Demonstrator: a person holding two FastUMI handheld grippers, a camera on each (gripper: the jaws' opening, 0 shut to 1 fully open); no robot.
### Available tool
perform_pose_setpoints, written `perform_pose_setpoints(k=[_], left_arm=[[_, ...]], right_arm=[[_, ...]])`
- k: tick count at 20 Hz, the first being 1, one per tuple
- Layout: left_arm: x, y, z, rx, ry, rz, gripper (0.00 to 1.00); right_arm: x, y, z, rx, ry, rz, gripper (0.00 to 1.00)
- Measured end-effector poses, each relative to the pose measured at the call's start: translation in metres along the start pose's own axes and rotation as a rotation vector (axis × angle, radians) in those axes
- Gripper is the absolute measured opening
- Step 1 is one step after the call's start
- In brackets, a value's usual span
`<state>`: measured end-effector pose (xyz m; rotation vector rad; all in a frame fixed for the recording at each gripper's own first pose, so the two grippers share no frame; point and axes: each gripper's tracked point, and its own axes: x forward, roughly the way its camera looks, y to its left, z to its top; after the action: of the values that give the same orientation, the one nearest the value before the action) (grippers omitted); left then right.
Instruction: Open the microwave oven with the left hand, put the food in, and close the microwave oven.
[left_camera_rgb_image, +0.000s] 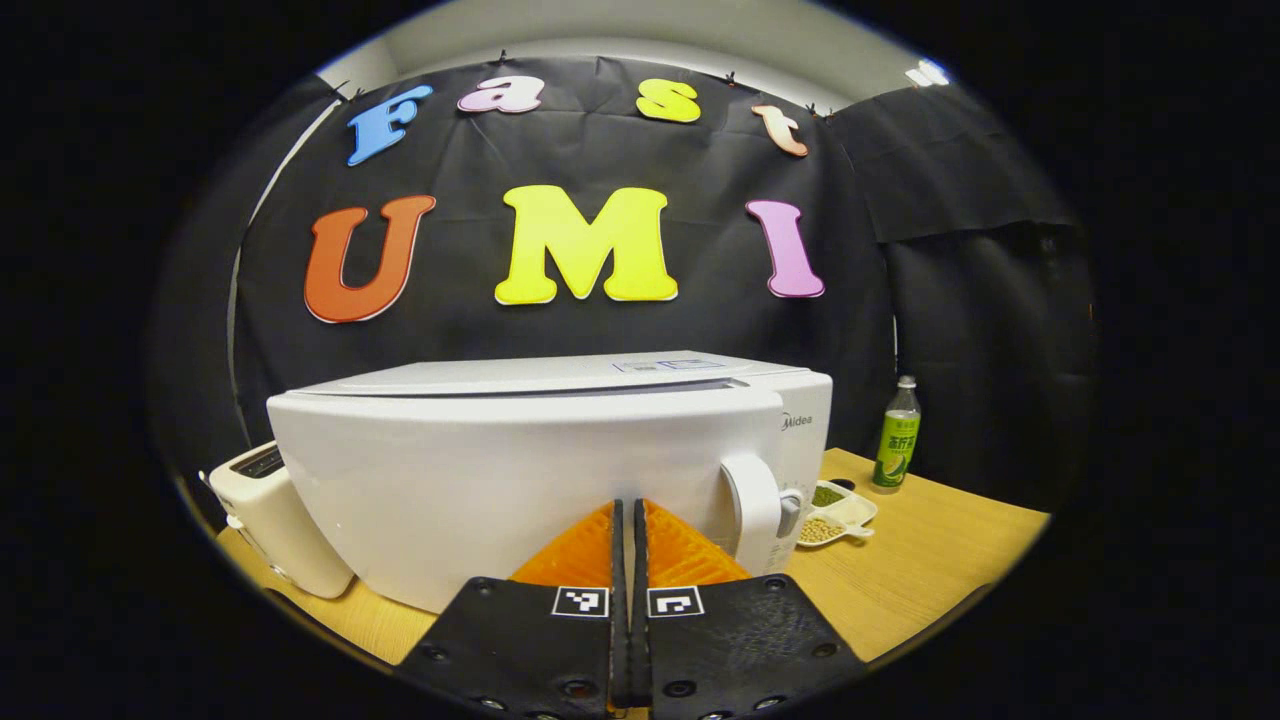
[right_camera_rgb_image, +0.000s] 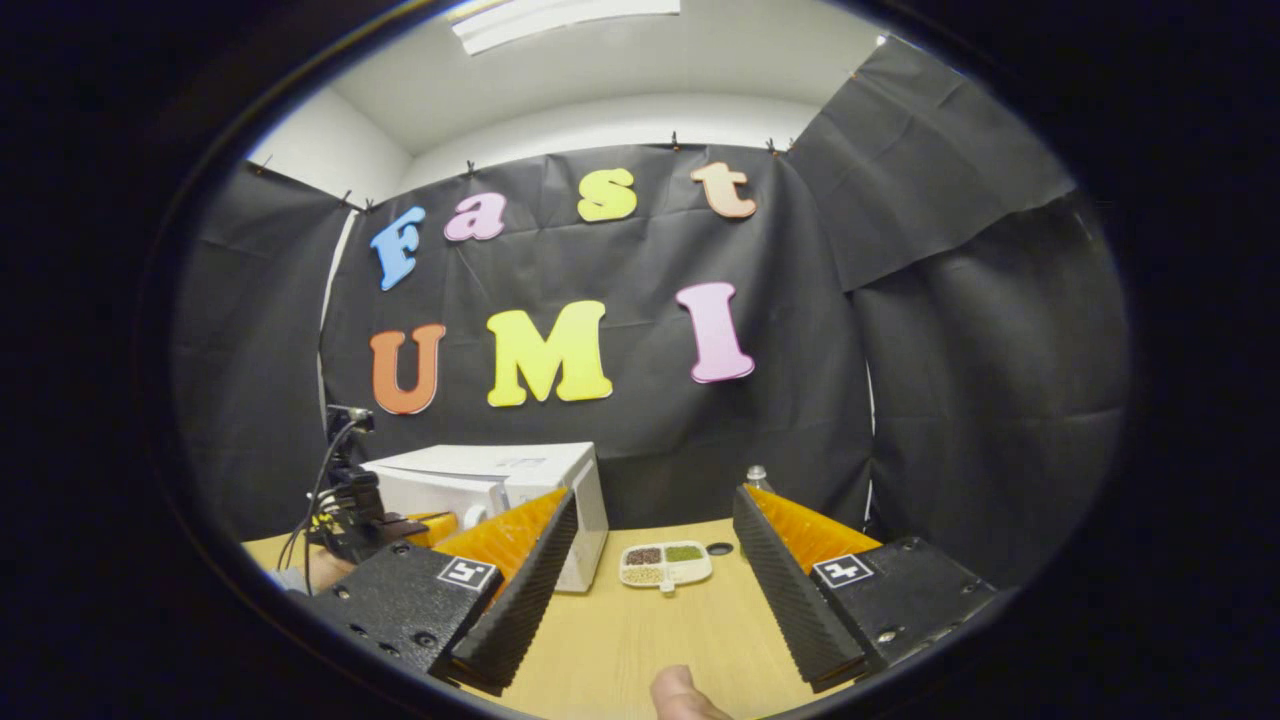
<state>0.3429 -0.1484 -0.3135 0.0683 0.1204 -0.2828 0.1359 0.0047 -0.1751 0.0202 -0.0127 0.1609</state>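
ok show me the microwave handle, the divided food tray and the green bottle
microwave handle (left_camera_rgb_image: 752, 500), left gripper view, on its white curved grip.
food tray (right_camera_rgb_image: 666, 563), right gripper view, on its middle divider.
green bottle (left_camera_rgb_image: 897, 440), left gripper view, on its label.

My own fingers (left_camera_rgb_image: 610, 550) hide microwave (left_camera_rgb_image: 520, 470) door's lower middle; toaster (left_camera_rgb_image: 275, 520) half behind it; dish (right_camera_rgb_image: 665, 565) contents too small to identify.

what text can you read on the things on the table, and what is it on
"Midea": on the microwave, upper right of its front.
Print on the bottle: too small to read.
Print on the sticker on top of the microwave: too blurred to read.
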Motion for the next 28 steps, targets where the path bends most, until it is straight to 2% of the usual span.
perform_pose_setpoints(k=[3, 4, 5, 6, 7, 9, 13, 15, 16, 17, 18, 19, 20, 21, 22, 23, 24, 25, 28], left_arm=[[0.01, 0.003, -0.002, -0.027, 0.003, 0.055, 0.0], [0.023, 0.003, -0.003, -0.045, -0.003, 0.056, 0.0], [0.024, 0.002, -0.013, -0.091, 0.047, 0.052, 0.0], [0.027, 0.001, -0.007, -0.118, 0.001, 0.041, 0.0], [0.026, 0.002, -0.012, -0.142, 0.028, 0.023, 0.0], [0.023, 0.007, -0.012, -0.178, 0.028, 0.025, 0.0], [-0.006, 0.013, -0.022, -0.189, 0.122, 0.064, 0.02], [-0.033, 0.011, -0.012, -0.198, 0.114, 0.063, 0.1], [-0.048, 0.007, -0.006, -0.199, 0.11, 0.05, 0.24], [-0.064, 0.004, 0.001, -0.191, 0.104, 0.047, 0.19], [-0.08, 0.004, 0.008, -0.171, 0.093, 0.05, 0.4], [-0.096, 0.004, 0.015, -0.15, 0.081, 0.065, 0.6], [-0.113, 0.001, 0.023, -0.136, 0.071, 0.065, 0.76], [-0.131, -0.002, 0.031, -0.134, 0.061, 0.069, 0.73], [-0.15, -0.006, 0.037, -0.134, 0.052, 0.068, 0.96], [-0.167, -0.009, 0.045, -0.132, 0.046, 0.069, 0.96], [-0.187, -0.013, 0.053, -0.124, 0.043, 0.071, 0.95], [-0.205, -0.015, 0.06, -0.11, 0.047, 0.082, 0.95], [-0.261, -0.011, 0.091, -0.075, 0.041, 0.139, 0.95]], right_arm=[[-0.001, 0.003, -0.005, 0.033, 0.016, 0.027, 1.0], [-0.001, 0.003, -0.007, 0.044, 0.023, 0.03, 1.0], [-0.002, 0.003, -0.008, 0.051, 0.027, 0.031, 1.0], [-0.002, 0.004, -0.007, 0.051, 0.023, 0.033, 1.0], [-0.003, 0.006, -0.006, 0.05, 0.021, 0.039, 1.0], [-0.007, 0.008, -0.006, 0.04, 0.019, 0.037, 1.0], [-0.018, 0.012, -0.009, 0.047, 0.039, 0.026, 1.0], [-0.025, 0.011, -0.011, 0.05, 0.053, 0.015, 1.0], [-0.029, 0.012, -0.012, 0.049, 0.061, 0.014, 1.0], [-0.034, 0.014, -0.012, 0.045, 0.066, 0.014, 1.0], [-0.038, 0.015, -0.012, 0.038, 0.069, 0.01, 0.9], [-0.043, 0.016, -0.011, 0.029, 0.071, 0.004, 1.0], [-0.048, 0.017, -0.01, 0.021, 0.067, 0.002, 1.0], [-0.053, 0.018, -0.008, 0.02, 0.063, -0.002, 1.0], [-0.057, 0.017, -0.007, 0.024, 0.065, -0.01, 1.0], [-0.062, 0.018, -0.007, 0.027, 0.071, -0.015, 0.9], [-0.067, 0.02, -0.005, 0.024, 0.075, -0.015, 0.9], [-0.072, 0.022, -0.001, 0.023, 0.074, -0.014, 1.0], [-0.086, 0.023, 0.02, 0.029, 0.046, -0.021, 1.0]])
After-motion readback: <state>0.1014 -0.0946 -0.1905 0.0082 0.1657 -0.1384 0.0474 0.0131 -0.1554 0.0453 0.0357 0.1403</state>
